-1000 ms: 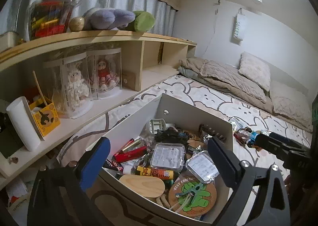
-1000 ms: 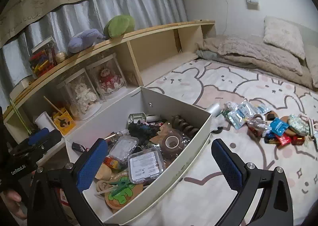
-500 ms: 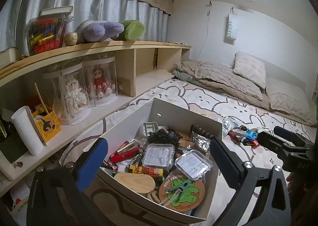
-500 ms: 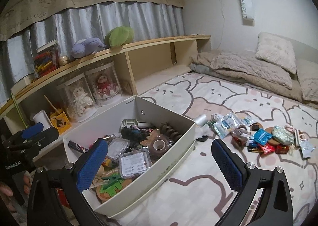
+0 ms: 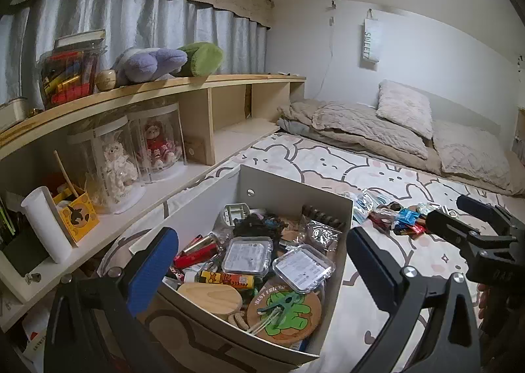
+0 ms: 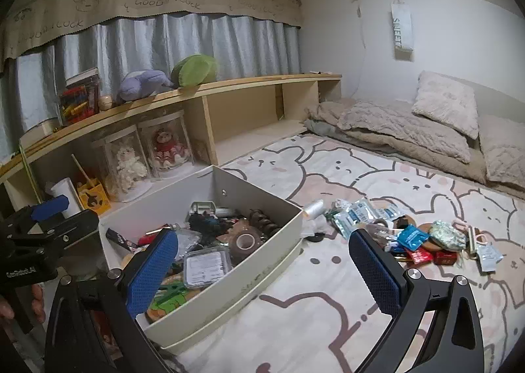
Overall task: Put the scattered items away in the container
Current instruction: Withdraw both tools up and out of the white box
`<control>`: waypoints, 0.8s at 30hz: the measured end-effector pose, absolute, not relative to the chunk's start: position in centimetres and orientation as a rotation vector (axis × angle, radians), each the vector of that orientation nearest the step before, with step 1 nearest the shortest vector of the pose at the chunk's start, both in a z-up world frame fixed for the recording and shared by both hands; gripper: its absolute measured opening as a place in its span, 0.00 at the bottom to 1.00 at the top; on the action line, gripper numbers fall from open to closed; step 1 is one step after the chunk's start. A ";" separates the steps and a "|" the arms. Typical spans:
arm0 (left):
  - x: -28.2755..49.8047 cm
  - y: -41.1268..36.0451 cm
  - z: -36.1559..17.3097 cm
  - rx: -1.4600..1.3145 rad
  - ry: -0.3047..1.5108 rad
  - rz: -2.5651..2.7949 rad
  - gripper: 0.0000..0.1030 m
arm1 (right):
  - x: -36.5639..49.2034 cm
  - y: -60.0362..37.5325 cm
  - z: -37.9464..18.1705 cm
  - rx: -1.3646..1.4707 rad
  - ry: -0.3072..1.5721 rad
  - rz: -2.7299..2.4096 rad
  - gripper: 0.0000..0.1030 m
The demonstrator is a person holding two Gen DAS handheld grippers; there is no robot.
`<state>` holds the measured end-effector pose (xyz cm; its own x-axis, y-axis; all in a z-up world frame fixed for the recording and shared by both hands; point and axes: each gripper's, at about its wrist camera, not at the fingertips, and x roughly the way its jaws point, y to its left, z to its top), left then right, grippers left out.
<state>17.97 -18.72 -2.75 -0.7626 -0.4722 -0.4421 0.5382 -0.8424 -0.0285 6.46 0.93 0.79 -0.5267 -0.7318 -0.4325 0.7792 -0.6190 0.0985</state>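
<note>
Right wrist view: camera has pulled up and back from box [image 6: 229, 287] over last second. Right gripper [image 6: 262, 264] empty, fingers apart; left gripper [image 5: 262, 264] likewise. Packet pile [image 6: 410, 235] on bedspread [image 6: 328, 314], beside box, uncollected. Next pick likely there.

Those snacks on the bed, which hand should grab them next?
Probably the right. The right gripper is open, empty and nearer the snacks, with bare bed between. The left gripper, also open, hangs over the box, farther from them.
</note>
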 end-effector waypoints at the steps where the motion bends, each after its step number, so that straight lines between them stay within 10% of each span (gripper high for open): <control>1: 17.9 -18.6 -2.8 0.576 0.206 -2.523 1.00 | 6.4 1.1 0.8 0.551 0.136 -2.176 1.00; 24: 15.4 -15.0 -2.8 0.562 0.195 -2.570 1.00 | 4.9 6.0 0.8 0.546 0.112 -2.278 1.00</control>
